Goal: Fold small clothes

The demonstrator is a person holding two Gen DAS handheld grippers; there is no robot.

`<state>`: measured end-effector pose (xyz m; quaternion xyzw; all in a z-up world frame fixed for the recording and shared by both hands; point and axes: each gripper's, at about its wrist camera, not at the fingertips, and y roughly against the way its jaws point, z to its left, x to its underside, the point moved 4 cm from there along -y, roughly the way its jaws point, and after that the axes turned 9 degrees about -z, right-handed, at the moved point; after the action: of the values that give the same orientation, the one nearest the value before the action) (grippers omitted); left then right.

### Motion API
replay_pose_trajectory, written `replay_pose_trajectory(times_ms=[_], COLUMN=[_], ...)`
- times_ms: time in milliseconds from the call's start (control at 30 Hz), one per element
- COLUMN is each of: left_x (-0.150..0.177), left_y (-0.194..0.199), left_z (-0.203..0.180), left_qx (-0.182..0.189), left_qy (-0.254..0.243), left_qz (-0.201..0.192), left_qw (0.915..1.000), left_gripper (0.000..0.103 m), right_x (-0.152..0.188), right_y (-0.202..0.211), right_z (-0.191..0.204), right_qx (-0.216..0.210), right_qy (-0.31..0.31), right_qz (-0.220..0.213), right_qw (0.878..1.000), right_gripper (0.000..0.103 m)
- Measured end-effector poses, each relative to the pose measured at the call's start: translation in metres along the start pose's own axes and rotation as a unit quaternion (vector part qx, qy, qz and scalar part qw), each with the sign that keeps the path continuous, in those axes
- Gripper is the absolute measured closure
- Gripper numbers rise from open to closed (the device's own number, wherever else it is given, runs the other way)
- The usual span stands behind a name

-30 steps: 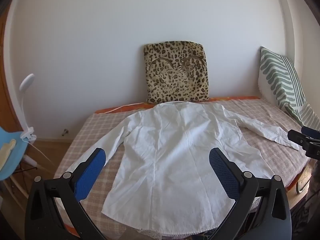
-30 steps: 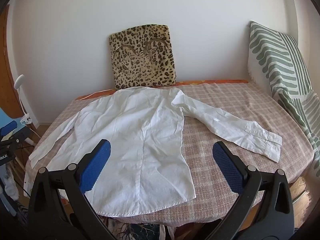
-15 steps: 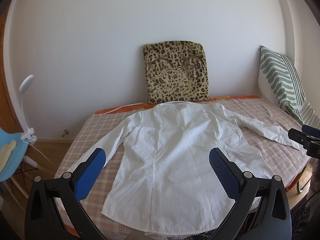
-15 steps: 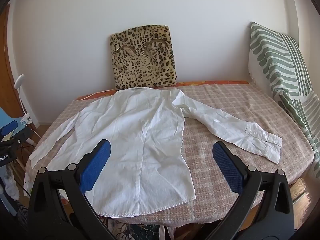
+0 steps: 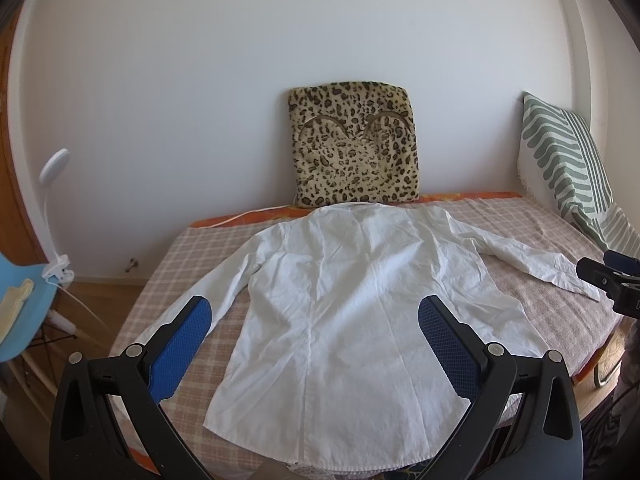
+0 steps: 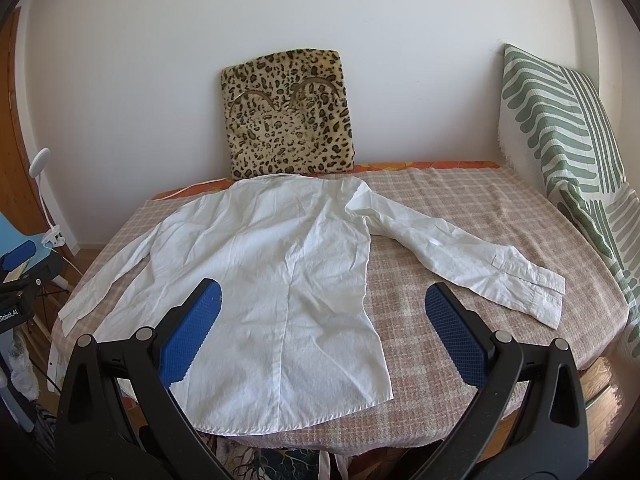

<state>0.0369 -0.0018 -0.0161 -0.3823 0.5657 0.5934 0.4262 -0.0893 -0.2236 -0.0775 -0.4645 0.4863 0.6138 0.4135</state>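
A white long-sleeved shirt (image 5: 340, 300) (image 6: 272, 280) lies flat, back side up, on a checked bedspread (image 5: 188, 256) (image 6: 460, 208), with its collar at the far end and both sleeves spread outward. My left gripper (image 5: 314, 316) hovers open above the shirt's lower half and holds nothing. My right gripper (image 6: 320, 304) is open too, over the shirt's right hem side, with nothing between its blue pads. Part of the right gripper (image 5: 608, 280) shows at the right edge of the left wrist view, close to the right cuff (image 6: 548, 300).
A leopard-print cushion (image 5: 354, 146) (image 6: 288, 114) leans on the white wall behind the collar. A green-striped pillow (image 5: 568, 160) (image 6: 560, 136) stands at the bed's right side. A blue chair (image 5: 24, 308) and a white clip lamp (image 5: 54, 208) are on the left.
Both grippers stay open and almost still; the views have shifted only slightly. The shirt has not moved.
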Motion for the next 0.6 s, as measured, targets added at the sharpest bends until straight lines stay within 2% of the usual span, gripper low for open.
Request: replay_pose_trajectory(times_ms=[600], left_x=[0.0024], left_y=[-0.0006], left_z=[-0.0010], left_qx=[-0.004], left_qy=[-0.002], left_qz=[-0.001], left_qw=[1.0000], left_gripper=[0.000], right_x=[0.0000], right_y=[-0.0002], right_z=[0.0008], right_qx=[-0.001], right_qy=[0.000], right_qz=[0.001], right_qw=[1.000], right_gripper=[0.000])
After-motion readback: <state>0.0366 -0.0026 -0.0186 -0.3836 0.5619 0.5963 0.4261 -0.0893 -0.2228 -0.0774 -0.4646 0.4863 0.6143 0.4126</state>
